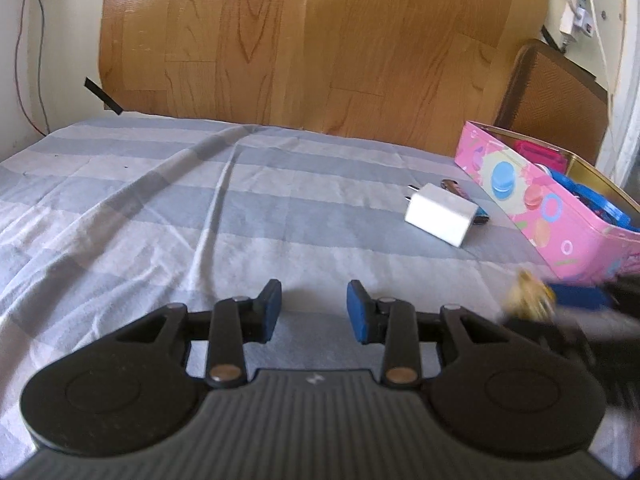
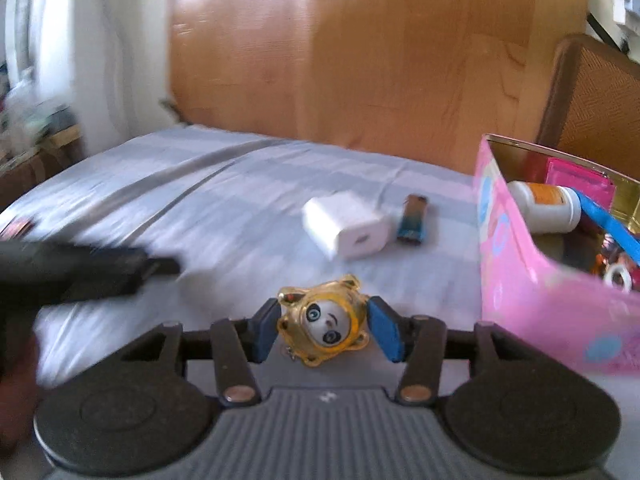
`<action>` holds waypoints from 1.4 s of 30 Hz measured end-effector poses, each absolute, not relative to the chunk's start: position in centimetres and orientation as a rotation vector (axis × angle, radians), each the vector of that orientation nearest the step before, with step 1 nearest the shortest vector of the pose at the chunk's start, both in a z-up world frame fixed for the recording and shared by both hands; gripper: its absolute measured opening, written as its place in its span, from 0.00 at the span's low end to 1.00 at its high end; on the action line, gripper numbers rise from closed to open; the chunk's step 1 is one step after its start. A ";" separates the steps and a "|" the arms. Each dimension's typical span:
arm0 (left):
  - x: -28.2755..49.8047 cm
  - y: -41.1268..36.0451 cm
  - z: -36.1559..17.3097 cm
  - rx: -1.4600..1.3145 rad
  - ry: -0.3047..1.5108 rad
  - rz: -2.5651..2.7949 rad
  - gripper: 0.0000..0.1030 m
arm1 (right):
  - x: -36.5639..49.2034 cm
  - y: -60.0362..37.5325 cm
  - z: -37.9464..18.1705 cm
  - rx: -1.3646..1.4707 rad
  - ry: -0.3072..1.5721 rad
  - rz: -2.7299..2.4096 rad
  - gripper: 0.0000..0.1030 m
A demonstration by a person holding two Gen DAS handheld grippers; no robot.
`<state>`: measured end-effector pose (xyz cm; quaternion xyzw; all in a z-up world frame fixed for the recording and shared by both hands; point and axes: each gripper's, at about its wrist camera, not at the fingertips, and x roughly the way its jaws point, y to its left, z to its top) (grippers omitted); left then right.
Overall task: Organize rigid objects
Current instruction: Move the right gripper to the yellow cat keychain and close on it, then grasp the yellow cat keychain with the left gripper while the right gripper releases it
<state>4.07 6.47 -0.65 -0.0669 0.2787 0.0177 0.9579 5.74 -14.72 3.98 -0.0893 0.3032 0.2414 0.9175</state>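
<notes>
The right gripper [image 2: 324,326] hovered low over the bed [image 2: 224,200], its blue-padded fingers [image 2: 384,334] closed onto a small golden toy [image 2: 324,320] with a white panda-like face, one pad against each side of it. In the left wrist view the same toy [image 1: 528,294] appeared only as a blurred yellow shape at about four o'clock, beside the pink tin.

The left gripper [image 1: 314,306] hung above the striped grey-and-white bedsheet [image 1: 160,200] with its fingers [image 1: 269,308] spread apart and nothing between them.

In the right wrist view, a white charger block [image 2: 346,232] lay on the sheet at about twelve o'clock from the toy, with a small blue-and-dark lighter-like object [image 2: 412,220] just beside it toward one o'clock, the two apart. In the left wrist view the charger [image 1: 440,214] sat at about two o'clock, its prongs pointing away, partly hiding that dark object [image 1: 456,189] behind it.

An open pink tin [image 2: 516,264] with a gold interior stood at about three o'clock from the toy in the right wrist view. Inside it lay a white bottle with an orange label [image 2: 548,206], a blue item [image 2: 608,222] and a pink box [image 2: 576,174]. A wood-grain headboard [image 1: 304,40] rose behind the bed.
</notes>
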 end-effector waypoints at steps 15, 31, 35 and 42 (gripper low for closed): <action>-0.2 0.8 1.8 -0.215 0.656 -0.466 0.49 | -1.8 -18.9 3.8 -0.140 0.600 0.586 0.60; 2.5 -3.9 3.5 -0.135 0.672 -0.506 0.33 | -1.0 -19.5 4.4 -0.133 0.525 0.527 0.41; 4.3 -6.6 6.0 -0.098 0.600 -0.560 0.34 | 0.0 -21.9 6.4 -0.094 0.429 0.448 0.41; 9.3 -11.7 8.1 -0.040 0.545 -0.604 0.34 | 4.6 -26.0 8.4 -0.056 0.354 0.312 0.41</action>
